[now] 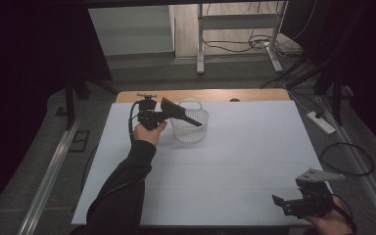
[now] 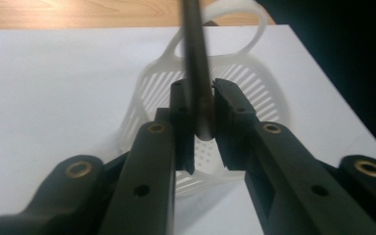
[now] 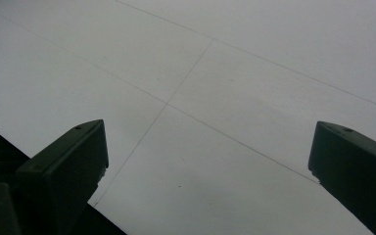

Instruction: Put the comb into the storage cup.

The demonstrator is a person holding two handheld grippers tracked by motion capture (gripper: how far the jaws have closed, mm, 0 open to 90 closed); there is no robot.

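White sheeting covers the tabletop (image 1: 235, 166), with a strip of bare wood along its far edge and dark floor, cables and a metal frame beyond. Item 1, as I read it from my remote station: my left gripper (image 1: 157, 116), held near the far left corner of the tabletop, jaws drawn narrow around the shaft of a black spatula-like tool (image 1: 178, 111). In the left gripper view the rod (image 2: 196, 73) stands between the 2 pads (image 2: 223, 105), at least 1 of them against it; whether both press on it I cannot tell. Its broad blade end points toward the far left and the thin handle slants over the basket. Item 2: 1 white slotted plastic basket (image 1: 190, 128) with a hoop handle, standing upright just beside the left gripper, near the far edge and left of centre; in the left gripper view it lies directly behind the jaws (image 2: 254, 83). Item 3: my right gripper (image 1: 285, 203), at the near right corner of the tabletop, jaws spread wide and holding nothing, grey plate on top; the right gripper view shows bare sheet (image 3: 210, 98) between them.
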